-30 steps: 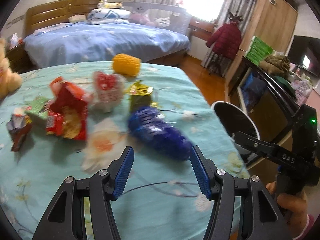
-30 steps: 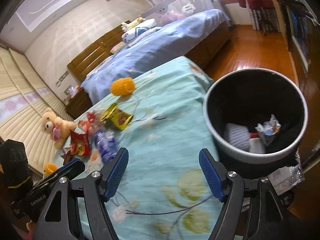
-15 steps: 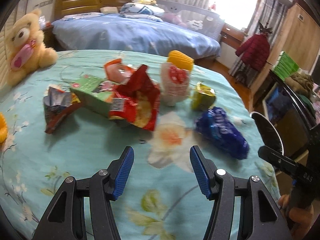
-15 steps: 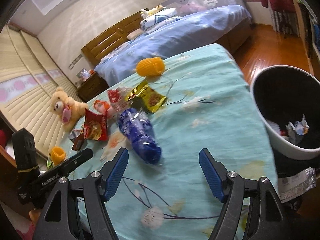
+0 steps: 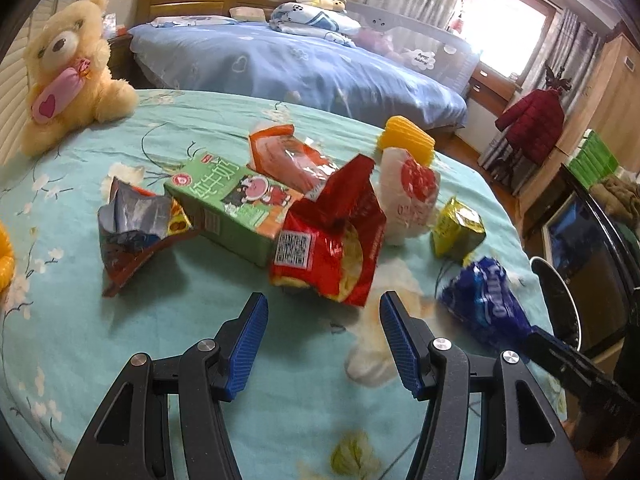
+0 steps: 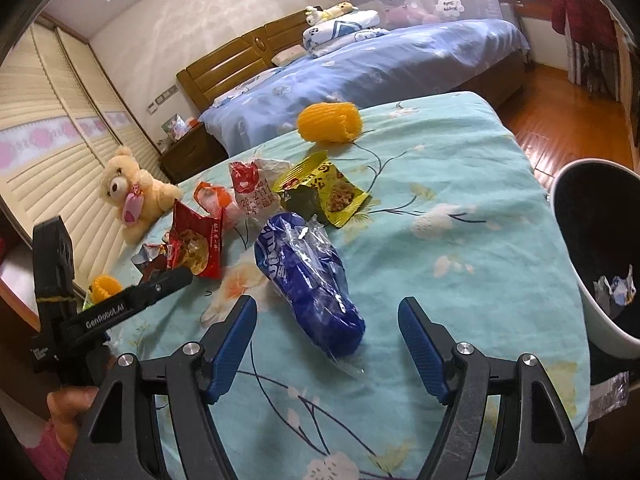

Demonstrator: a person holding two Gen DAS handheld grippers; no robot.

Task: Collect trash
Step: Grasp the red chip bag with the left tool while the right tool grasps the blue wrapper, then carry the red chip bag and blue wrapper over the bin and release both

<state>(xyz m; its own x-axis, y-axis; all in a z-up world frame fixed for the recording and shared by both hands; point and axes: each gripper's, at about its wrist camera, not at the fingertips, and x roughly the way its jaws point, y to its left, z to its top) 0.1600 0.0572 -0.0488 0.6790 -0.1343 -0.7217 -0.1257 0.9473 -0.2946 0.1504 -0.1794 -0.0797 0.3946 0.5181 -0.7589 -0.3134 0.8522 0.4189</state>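
Trash lies on a teal flowered bedspread (image 5: 200, 320). My left gripper (image 5: 322, 316) is open and empty, just short of a red snack bag (image 5: 332, 256). Behind that bag lie a green milk carton (image 5: 232, 208), a torn silver-red wrapper (image 5: 132, 232), an orange wrapper (image 5: 280, 156), a white-red bag (image 5: 408, 196), a yellow packet (image 5: 456, 232) and a blue bag (image 5: 484, 304). My right gripper (image 6: 326, 320) is open and empty, with the blue bag (image 6: 308, 280) lying between its fingers. The bin (image 6: 576, 280) stands at the right with some trash inside.
A yellow foam net (image 6: 330, 122) lies at the far edge of the spread. A teddy bear (image 5: 68, 68) sits at the far left. A second bed (image 5: 300, 68) stands behind. The bin's rim (image 5: 556, 300) is past the spread's right edge.
Both grippers have swung left, away from the bin and toward the trash pile. The red bag now lies in front of my left gripper, the blue bag within my right one.
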